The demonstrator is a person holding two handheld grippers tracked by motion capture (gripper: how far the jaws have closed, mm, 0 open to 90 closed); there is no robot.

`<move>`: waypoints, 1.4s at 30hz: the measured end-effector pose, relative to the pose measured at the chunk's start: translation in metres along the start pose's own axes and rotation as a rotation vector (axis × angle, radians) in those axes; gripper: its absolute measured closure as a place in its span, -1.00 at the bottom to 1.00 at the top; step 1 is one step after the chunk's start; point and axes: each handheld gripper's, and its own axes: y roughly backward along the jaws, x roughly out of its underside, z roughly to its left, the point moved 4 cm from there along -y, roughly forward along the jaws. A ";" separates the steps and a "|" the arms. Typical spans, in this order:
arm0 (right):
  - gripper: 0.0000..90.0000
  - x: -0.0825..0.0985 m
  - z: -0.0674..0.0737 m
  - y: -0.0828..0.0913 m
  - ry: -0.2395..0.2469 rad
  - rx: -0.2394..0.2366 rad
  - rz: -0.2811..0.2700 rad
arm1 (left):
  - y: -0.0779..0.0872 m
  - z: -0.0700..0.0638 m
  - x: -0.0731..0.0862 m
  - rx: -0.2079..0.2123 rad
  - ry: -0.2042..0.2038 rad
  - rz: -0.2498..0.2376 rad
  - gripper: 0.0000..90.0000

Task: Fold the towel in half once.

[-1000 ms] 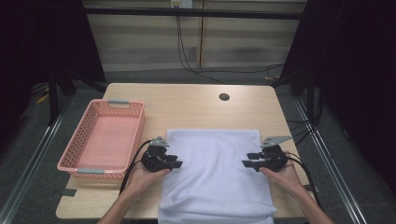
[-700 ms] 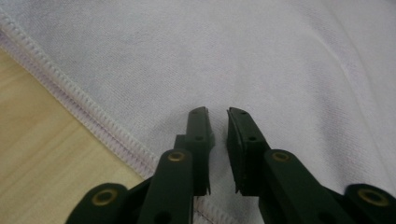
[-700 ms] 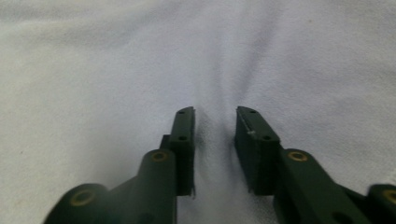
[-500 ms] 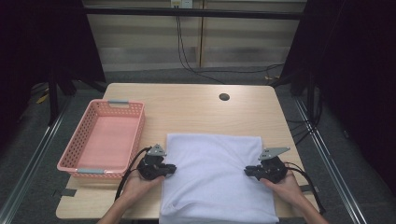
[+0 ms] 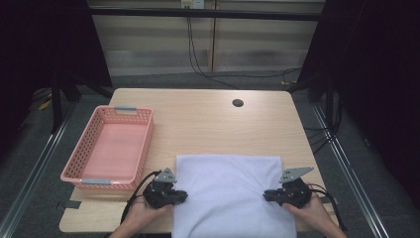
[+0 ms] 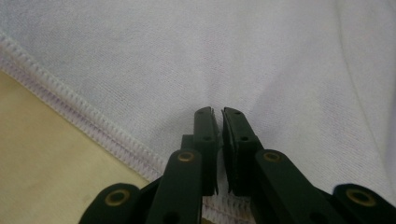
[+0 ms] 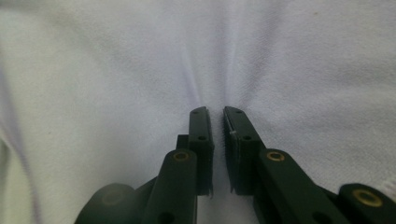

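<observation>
One white cloth (image 5: 228,196) lies on the near half of my table (image 5: 198,119), its front edge hanging over. My left gripper (image 5: 181,196) pinches its left edge, the right gripper (image 5: 267,196) its right edge; both sets of jaws have just closed to a narrow pinch on the fabric. One pink basket (image 5: 110,148) sits just left, apart from the cloth. One dark hole (image 5: 237,103) lies far back.
</observation>
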 end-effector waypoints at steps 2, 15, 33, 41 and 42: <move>0.83 0.005 0.007 0.003 0.006 -0.033 0.007 | 0.004 -0.005 0.004 0.006 0.020 0.011 0.88; 0.56 -0.027 -0.046 0.033 -0.047 0.155 -0.174 | 0.009 0.029 -0.031 -0.076 0.049 -0.091 0.56; 0.14 -0.026 -0.103 -0.002 -0.122 0.145 -0.094 | -0.012 0.087 -0.062 -0.136 0.156 -0.125 0.03; 0.35 -0.020 -0.101 0.002 -0.140 0.112 -0.089 | -0.020 0.093 -0.052 -0.134 0.149 -0.084 0.02; 0.40 -0.019 -0.101 0.002 -0.139 0.103 -0.093 | -0.021 0.092 -0.053 -0.143 0.138 -0.076 0.07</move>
